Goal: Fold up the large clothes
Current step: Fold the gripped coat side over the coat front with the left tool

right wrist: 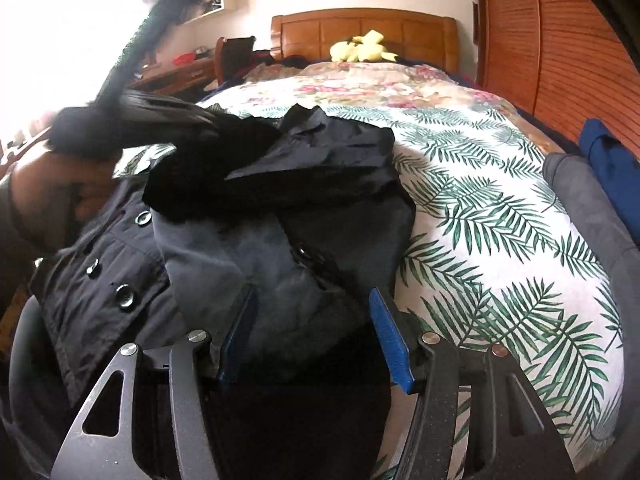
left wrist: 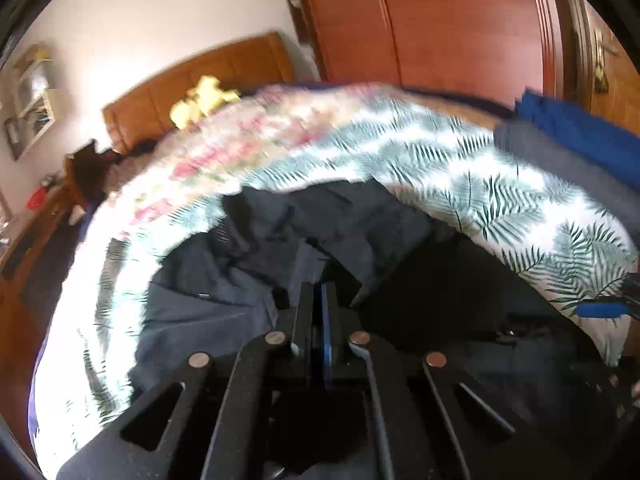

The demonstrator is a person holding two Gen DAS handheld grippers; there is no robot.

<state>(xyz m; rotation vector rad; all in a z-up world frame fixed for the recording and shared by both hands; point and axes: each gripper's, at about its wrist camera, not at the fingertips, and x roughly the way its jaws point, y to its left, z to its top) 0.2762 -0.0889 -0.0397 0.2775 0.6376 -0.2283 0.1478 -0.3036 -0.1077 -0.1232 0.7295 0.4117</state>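
Right wrist: right gripper (right wrist: pixel 310 334) spread open, straddling dark coat (right wrist: pixel 240 248) near edge; long axis runs far-left. Left gripper (left wrist: pixel 320 308) clenched, probably pinching cloth, nearer.

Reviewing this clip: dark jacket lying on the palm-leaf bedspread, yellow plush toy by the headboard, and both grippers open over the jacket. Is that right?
Not quite. Only the right gripper is open, its blue pads spread over the dark jacket. The left gripper is shut, its fingers pressed together in the left wrist view. The palm-leaf bedspread and the yellow plush toy by the headboard are as you say.
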